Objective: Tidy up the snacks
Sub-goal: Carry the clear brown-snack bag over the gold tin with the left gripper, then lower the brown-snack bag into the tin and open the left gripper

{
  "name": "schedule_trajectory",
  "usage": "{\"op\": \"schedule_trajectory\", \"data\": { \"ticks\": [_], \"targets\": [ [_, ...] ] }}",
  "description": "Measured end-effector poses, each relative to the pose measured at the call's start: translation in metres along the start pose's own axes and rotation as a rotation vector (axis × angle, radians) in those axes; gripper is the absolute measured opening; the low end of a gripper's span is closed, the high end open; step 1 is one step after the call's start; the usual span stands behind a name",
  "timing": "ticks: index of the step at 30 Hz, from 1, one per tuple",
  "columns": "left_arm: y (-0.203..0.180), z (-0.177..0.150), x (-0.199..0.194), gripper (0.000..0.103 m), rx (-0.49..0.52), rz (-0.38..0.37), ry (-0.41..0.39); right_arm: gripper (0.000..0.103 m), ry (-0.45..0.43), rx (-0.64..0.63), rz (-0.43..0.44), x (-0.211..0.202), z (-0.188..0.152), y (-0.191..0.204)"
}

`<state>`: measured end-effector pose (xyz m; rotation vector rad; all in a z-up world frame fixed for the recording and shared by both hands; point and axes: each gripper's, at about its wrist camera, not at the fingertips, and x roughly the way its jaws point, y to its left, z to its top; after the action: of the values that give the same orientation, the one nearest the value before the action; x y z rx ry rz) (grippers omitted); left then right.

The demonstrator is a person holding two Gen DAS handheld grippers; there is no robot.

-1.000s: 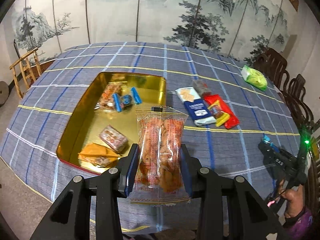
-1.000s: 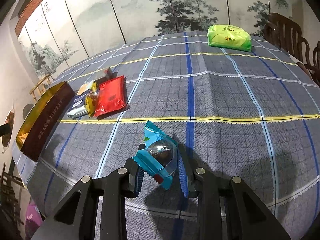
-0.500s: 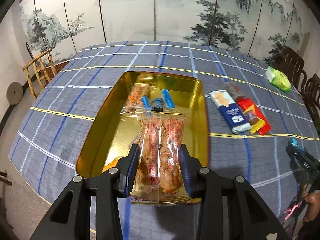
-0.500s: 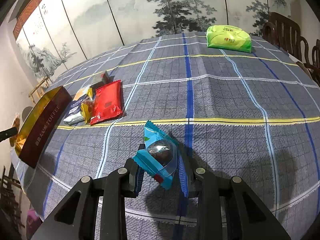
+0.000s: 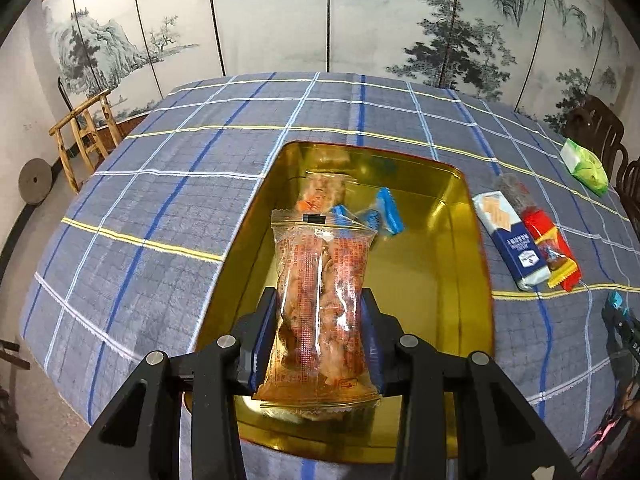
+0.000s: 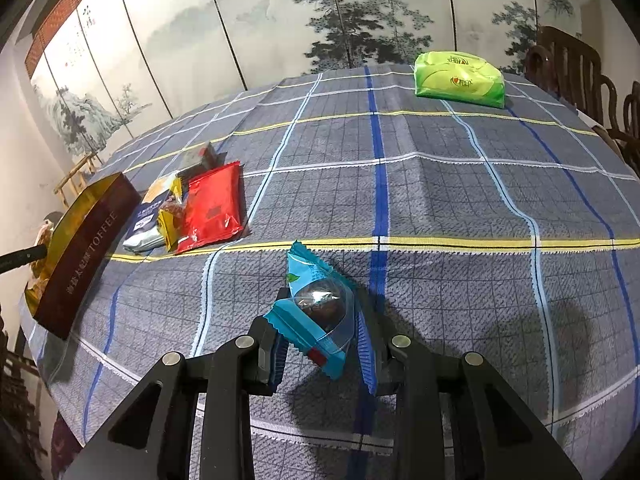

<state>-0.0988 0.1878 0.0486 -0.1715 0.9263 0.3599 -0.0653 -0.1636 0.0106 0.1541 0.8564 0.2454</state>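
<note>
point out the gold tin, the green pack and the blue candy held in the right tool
gold tin [image 5: 448,248], left wrist view, bare gold floor inside its right half
green pack [image 6: 458,79], right wrist view, middle of its top face
blue candy [image 6: 320,312], right wrist view, clear window over the dark sweet

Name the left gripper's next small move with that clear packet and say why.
Probably lower a little, then open. The left gripper is shut on the clear packet of orange-red snacks, which hangs over the bare floor of the gold rectangular tin, where other wrapped snacks already lie.
</note>
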Motion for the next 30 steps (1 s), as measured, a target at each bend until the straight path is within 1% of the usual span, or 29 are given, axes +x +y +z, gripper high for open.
{"op": "schedule_trajectory", "data": {
  "ticks": [3,8,12,16,30],
  "targets": [
    [0.003,0.003,0.005,0.035,0.010,0.014,0.003,0.031,0.000,0.000,0.001,0.001,0.001,0.000],
    [0.007,0.005,0.015,0.035,0.014,0.012,0.024,0.031,0.000,-0.001,-0.001,0.000,0.000,0.000],
    [0.011,0.009,0.024,0.035,-0.002,0.001,0.046,0.031,0.000,0.002,0.003,0.001,0.001,0.000],
    [0.014,0.013,0.033,0.035,-0.012,0.008,0.058,0.031,0.000,0.001,0.001,0.000,0.001,0.000],
    [0.014,0.013,0.042,0.036,0.005,0.051,0.053,0.031,0.001,0.001,0.001,0.001,0.001,0.000]
  ]
}}
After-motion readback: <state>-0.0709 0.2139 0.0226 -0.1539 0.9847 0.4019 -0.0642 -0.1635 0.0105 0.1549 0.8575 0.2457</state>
